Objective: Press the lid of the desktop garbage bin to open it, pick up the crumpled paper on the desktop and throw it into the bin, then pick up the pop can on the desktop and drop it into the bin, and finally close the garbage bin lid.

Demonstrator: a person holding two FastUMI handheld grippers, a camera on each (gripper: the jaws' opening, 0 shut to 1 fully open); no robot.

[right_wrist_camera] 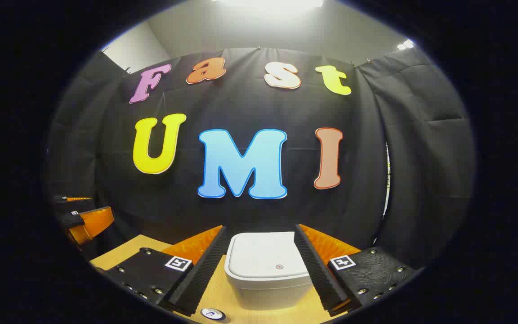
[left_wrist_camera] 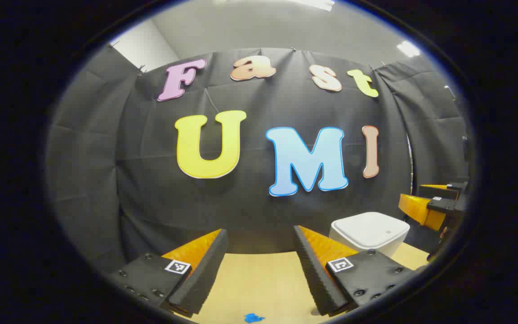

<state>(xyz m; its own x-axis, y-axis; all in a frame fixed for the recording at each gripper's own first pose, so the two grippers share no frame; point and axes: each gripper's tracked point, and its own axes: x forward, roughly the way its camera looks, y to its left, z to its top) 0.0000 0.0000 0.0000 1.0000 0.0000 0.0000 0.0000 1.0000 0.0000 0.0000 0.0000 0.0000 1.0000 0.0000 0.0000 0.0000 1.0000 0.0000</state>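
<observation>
Booth: black cloth wall behind, pale ceiling with lamps above, and a light wooden desktop (left_wrist_camera: 259, 279) below both grippers.
Right gripper: right gripper (right_wrist_camera: 259, 265) hovers above the desktop with its two fingers wide apart and nothing between them; it looks straight at the garbage bin (right_wrist_camera: 269, 279).
Left gripper: left gripper (left_wrist_camera: 259, 265) also has its fingers spread apart and holds nothing; bare desktop lies between them.
Garbage bin: white, with rounded corners, standing on the desktop in front of the cloth wall. Its lid (right_wrist_camera: 265, 256) lies flat and closed, with a small round mark (right_wrist_camera: 279, 266) near the front edge.
Pop can: the top of the pop can (right_wrist_camera: 212, 313) shows at the lower edge of the right gripper view, on the desktop just left of the bin's front.
Crumpled paper: I cannot point to it with certainty. A small blue thing (left_wrist_camera: 253, 318) lies at the bottom edge of the left gripper view, too small to identify.
Step in hand: I judge this as the very first step, because the lid is closed and both grippers are empty.
Next move: the right gripper seems best placed; it should lower one fingertip on the lid and press down, probably near the round mark.
View difference: the right gripper view shows the lid mark and the can, with the bin centred. The left gripper view shows the bin (left_wrist_camera: 369, 234) off to its right and the blue thing.
</observation>
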